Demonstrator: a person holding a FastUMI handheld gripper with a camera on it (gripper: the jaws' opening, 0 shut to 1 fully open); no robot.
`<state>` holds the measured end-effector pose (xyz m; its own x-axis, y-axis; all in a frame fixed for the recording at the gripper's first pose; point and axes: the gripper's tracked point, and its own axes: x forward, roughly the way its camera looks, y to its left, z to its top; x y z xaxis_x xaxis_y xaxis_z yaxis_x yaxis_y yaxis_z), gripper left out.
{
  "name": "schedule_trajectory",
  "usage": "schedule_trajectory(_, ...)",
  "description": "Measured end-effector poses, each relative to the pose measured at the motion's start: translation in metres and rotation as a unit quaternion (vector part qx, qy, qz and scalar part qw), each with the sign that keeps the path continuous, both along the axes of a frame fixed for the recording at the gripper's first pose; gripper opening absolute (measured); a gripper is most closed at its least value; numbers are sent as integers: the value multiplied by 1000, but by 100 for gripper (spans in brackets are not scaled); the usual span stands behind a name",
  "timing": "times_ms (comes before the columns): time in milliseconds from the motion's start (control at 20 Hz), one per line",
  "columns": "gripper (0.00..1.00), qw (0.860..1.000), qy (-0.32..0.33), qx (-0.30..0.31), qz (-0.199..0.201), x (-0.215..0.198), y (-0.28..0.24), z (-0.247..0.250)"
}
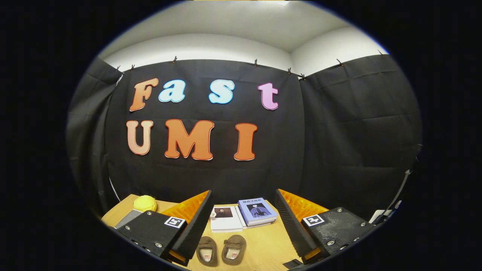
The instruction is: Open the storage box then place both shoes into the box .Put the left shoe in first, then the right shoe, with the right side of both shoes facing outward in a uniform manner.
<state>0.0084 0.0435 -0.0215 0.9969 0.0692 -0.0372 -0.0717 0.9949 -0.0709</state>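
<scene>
Two small brown shoes lie side by side on the wooden table, the left one and the right one, toes pointing toward the booth wall. My gripper hovers above them, open, its fingers spread wide with nothing held. Both shoes lie low between the two fingers, closer to the left finger. The right finger stands apart from them.
Beyond the shoes, two books lie on the table, a white one and a blue one. A yellow round object rests at the table's far left corner beside a grey flat item. White items sit at the right.
</scene>
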Motion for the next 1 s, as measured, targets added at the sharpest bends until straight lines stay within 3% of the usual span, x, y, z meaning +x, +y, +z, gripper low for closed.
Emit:
schedule_trajectory(300,98,999,30,12,39,9,31,-27)
schedule_trajectory(450,98,993,56,46,94,11,65,-49)
schedule_trajectory(750,98,960,155,139,184,17,122,-123)
schedule_trajectory(1000,98,921,236,204,233,19,160,-190)
